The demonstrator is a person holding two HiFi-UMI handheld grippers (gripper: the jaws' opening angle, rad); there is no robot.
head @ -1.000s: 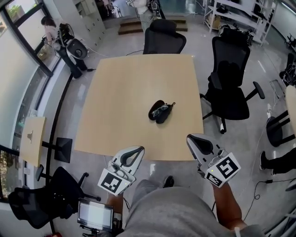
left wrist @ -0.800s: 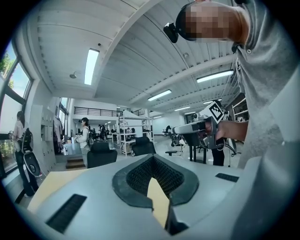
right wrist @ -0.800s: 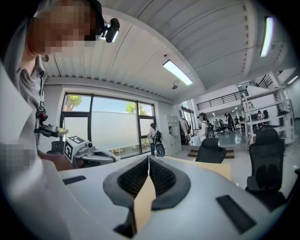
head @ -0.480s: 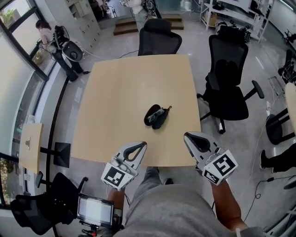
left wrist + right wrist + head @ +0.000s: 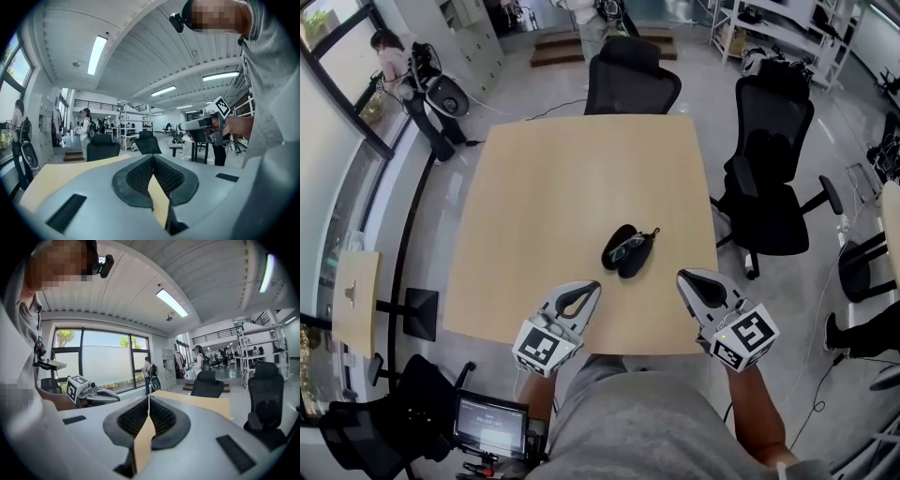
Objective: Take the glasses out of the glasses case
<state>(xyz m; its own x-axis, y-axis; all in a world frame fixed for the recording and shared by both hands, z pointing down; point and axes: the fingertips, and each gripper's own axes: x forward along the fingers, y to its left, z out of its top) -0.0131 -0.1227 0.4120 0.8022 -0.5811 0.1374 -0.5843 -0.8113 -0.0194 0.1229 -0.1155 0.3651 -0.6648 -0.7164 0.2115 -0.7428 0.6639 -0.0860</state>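
Observation:
A black glasses case [image 5: 635, 259] lies open near the middle of the tan table [image 5: 562, 187], and dark glasses [image 5: 623, 247] rest in its left half. My left gripper [image 5: 592, 286] hovers over the table's near edge, a short way in front and left of the case, with its jaws shut and nothing in them. To the case's right, my right gripper [image 5: 682, 277] is also shut and empty. Each gripper view shows pads pressed together [image 5: 152, 157] [image 5: 148, 397] with only tabletop beyond. Neither gripper view shows the case.
Black office chairs stand at the table's far side [image 5: 633, 80] and right side [image 5: 773, 178]. A small side table [image 5: 352, 291] and a screen on a stand [image 5: 492, 427] sit at the left. A person [image 5: 394, 56] stands by the far-left window.
Both grippers have moved forward from in front of the table to over its near edge, closer to the case. Their jaws stay shut. The case has not moved.

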